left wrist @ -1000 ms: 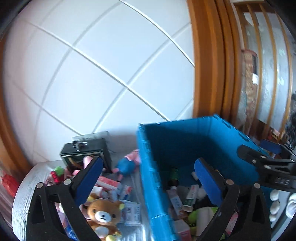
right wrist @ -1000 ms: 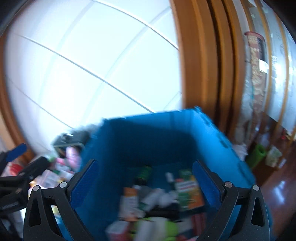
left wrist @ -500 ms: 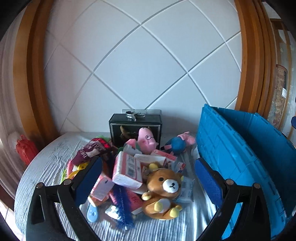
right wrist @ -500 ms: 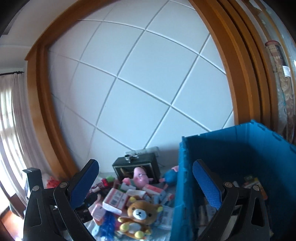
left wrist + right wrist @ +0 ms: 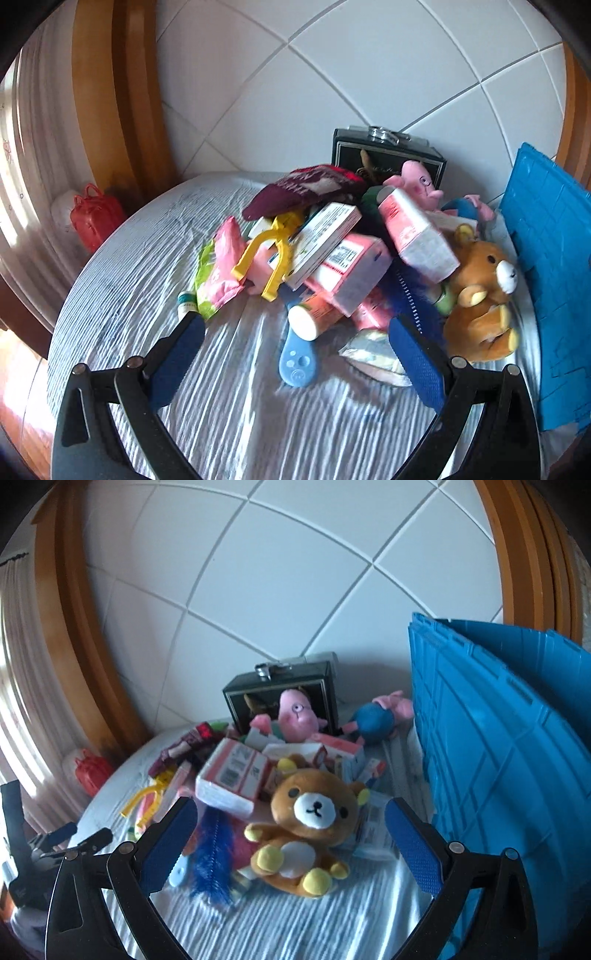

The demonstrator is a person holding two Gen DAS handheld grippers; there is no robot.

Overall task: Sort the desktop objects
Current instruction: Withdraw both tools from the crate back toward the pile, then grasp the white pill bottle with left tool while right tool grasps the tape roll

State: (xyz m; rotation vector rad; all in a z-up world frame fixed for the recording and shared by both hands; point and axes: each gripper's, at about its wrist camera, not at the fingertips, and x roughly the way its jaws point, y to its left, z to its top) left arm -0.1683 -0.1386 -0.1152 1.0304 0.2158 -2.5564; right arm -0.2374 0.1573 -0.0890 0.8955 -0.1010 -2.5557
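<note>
- I see the desk (image 5: 155,258) under a striped cloth, with a heap of things in the middle.
- The big blue bin (image 5: 498,738) stands on the right side of the desk, just beside the heap.
- A black box (image 5: 284,686) stands at the back, by the white wall.
- My left tool (image 5: 295,354) is wide open and holds nothing. It hangs over the cloth in front of the heap.
- My right tool (image 5: 291,830) is wide open too, and empty. The bear sits between its two blue pads.
- The brown toy bear (image 5: 310,819) sits at the front of the heap, near the bin.
- A pink toy pig (image 5: 295,716) leans on the black box.
- Pink and white boxes (image 5: 351,273) lie piled on each other.
- A yellow clip (image 5: 273,254) rests on top of the heap.
- A small blue handle (image 5: 297,360) sticks out at the front.
</note>
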